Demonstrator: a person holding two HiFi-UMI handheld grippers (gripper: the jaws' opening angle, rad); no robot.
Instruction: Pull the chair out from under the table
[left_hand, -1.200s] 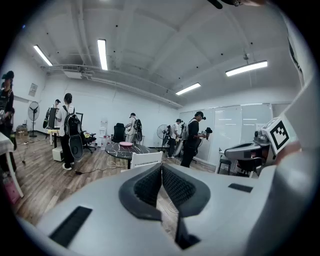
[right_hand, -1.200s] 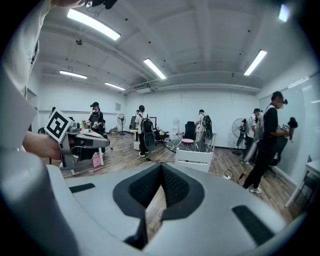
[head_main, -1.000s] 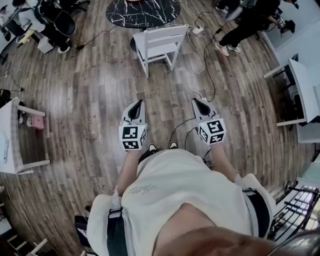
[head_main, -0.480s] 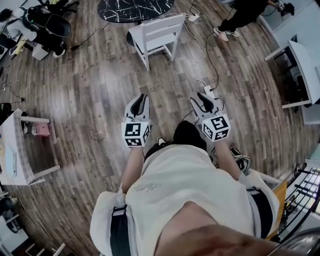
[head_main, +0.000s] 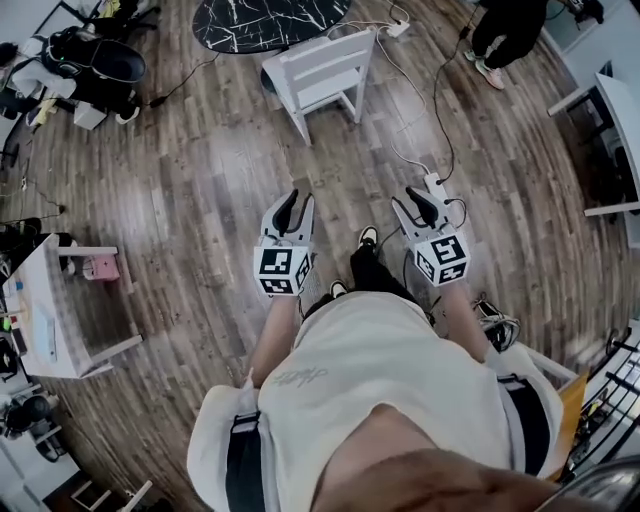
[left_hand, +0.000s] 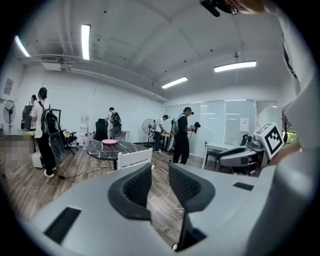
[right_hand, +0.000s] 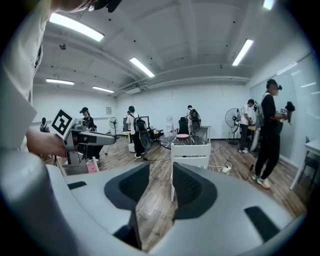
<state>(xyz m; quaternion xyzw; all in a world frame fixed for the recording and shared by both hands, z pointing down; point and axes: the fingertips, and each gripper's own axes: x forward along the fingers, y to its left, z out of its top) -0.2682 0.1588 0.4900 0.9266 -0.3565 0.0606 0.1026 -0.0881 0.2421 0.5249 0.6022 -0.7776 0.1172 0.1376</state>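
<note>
Worn wooden floor (head_main: 200, 180) all around, and both arms reach forward side by side at mid-frame. The left gripper (head_main: 296, 199) has its jaws opening, with nothing between them. The right gripper (head_main: 420, 198) is spread wide and empty. The white chair (head_main: 322, 75) stands well ahead at top centre, beside the black table (head_main: 260, 20). Only the gripper views catch the pink dish (left_hand: 109, 142) on top.

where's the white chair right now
In the head view the white wooden chair stands at top centre on the wooden plank floor, right beside the round black marble-patterned table.
</note>
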